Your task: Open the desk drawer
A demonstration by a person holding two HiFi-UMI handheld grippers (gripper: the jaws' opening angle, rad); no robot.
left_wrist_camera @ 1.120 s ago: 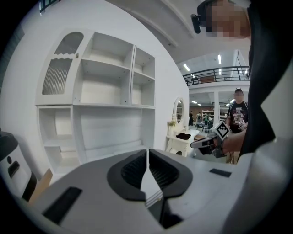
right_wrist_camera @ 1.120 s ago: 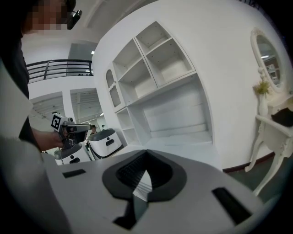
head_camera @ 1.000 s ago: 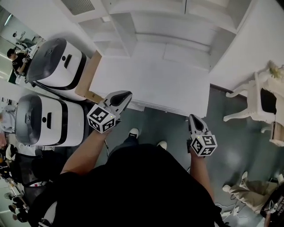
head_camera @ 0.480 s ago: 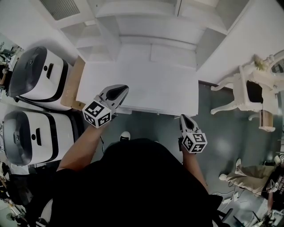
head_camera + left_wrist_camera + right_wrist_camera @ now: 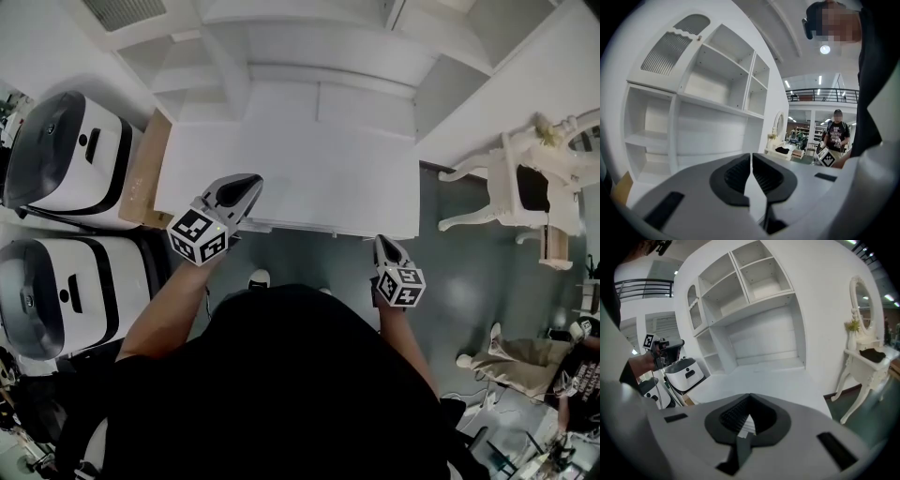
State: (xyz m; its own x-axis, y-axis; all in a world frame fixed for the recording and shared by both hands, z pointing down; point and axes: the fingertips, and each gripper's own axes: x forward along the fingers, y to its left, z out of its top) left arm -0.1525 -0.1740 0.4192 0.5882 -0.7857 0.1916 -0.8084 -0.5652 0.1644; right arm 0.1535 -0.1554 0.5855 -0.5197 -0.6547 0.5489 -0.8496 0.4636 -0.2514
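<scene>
Both left gripper (image 5: 251, 180) and right gripper (image 5: 380, 241) closed, empty, near desk (image 5: 309, 159).

The white desk (image 5: 309, 178) stood on the dark grey floor (image 5: 469, 272). A white shelf unit (image 5: 309, 56) with open compartments rose from the rear of the desk top. A brown board (image 5: 145, 173), possibly cardboard, sat against the desk's left side. Left of it, the far machine (image 5: 66, 159) and the near machine (image 5: 66, 291), both white and black, stood on the floor. A white ornate dressing table (image 5: 525, 187) stood on the floor to the right, apart from the desk. A shoe (image 5: 259, 279) rested on the floor just before the desk's front edge.
</scene>
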